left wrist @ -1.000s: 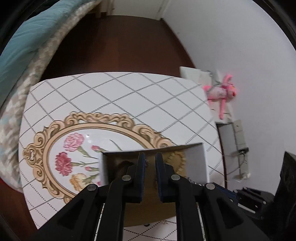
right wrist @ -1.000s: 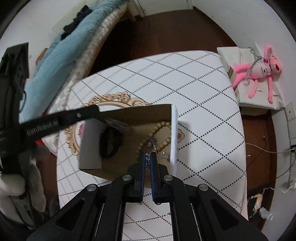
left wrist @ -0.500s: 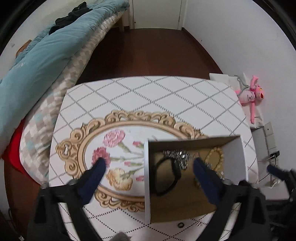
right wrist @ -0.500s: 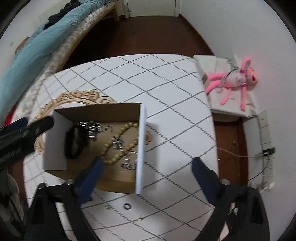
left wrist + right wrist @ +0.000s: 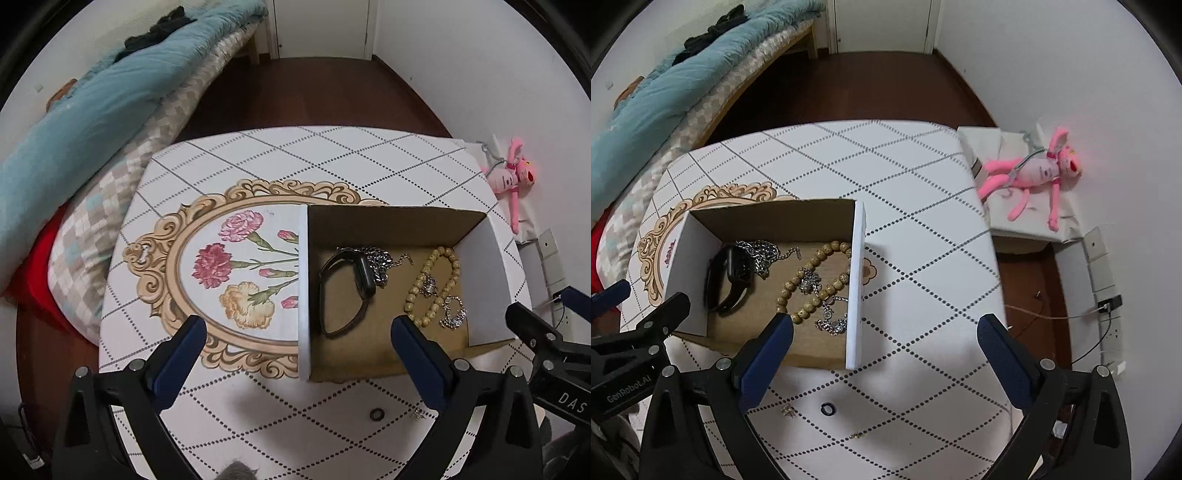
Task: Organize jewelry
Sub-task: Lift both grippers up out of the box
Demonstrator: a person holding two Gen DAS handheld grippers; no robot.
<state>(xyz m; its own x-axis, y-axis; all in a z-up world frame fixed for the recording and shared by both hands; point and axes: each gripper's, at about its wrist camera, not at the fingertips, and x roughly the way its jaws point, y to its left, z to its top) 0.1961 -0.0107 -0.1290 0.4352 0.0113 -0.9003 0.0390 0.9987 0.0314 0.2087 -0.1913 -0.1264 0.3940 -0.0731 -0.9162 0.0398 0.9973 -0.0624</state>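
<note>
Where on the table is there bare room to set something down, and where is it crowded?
Free: the table beyond and right of the cardboard box, and the floral oval to its left. Crowded: the box floor, with the black watch, silver chain and bead bracelet. In front, a small black ring and tiny gold pieces lie loose.

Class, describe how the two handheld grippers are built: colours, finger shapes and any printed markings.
Both the left gripper and the right gripper have matte black triangular frames with silver rivets and blue padded fingers. White lettering "GenRobot.AI" marks the left gripper's body in the right wrist view.
</note>
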